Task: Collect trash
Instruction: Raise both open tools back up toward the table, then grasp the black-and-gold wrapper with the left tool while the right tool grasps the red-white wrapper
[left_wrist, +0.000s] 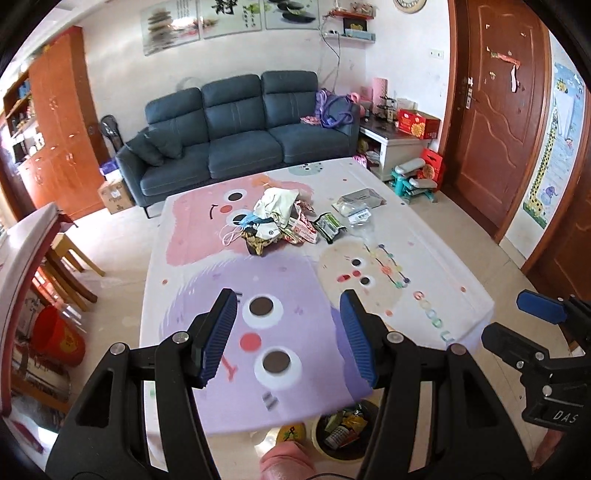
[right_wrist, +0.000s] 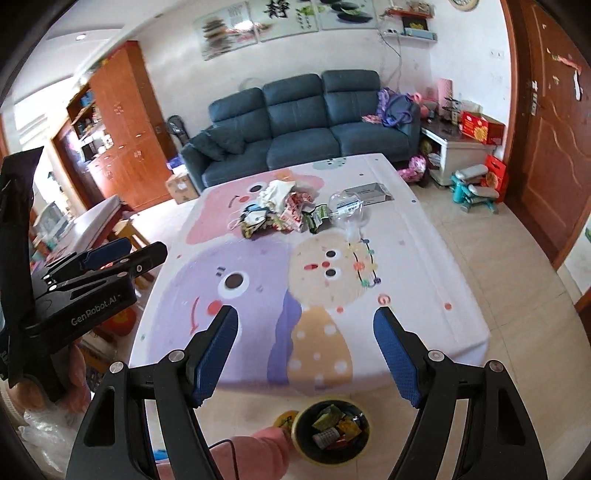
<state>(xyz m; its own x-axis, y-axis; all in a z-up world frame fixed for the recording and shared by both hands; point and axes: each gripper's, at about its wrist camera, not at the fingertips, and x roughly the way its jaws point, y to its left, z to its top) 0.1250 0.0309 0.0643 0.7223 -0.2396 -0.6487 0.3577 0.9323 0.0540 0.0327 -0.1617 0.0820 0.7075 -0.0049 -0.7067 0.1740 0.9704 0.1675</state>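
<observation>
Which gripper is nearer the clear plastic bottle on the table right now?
Right, marginally. Both grippers hover open at the near table edge; the right gripper sits roughly below the clear plastic bottle, the left gripper further left.

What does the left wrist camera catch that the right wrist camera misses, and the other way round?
Only the left wrist view shows the red bucket on the floor and the giraffe height chart beside the door. Only the right wrist view shows the "GenRobot.AI" lettering on the other tool. Both show the trash pile on the cartoon tablecloth, the blue sofa, the trash bin by the table, and open tongs: left tongs, right tongs.
</observation>
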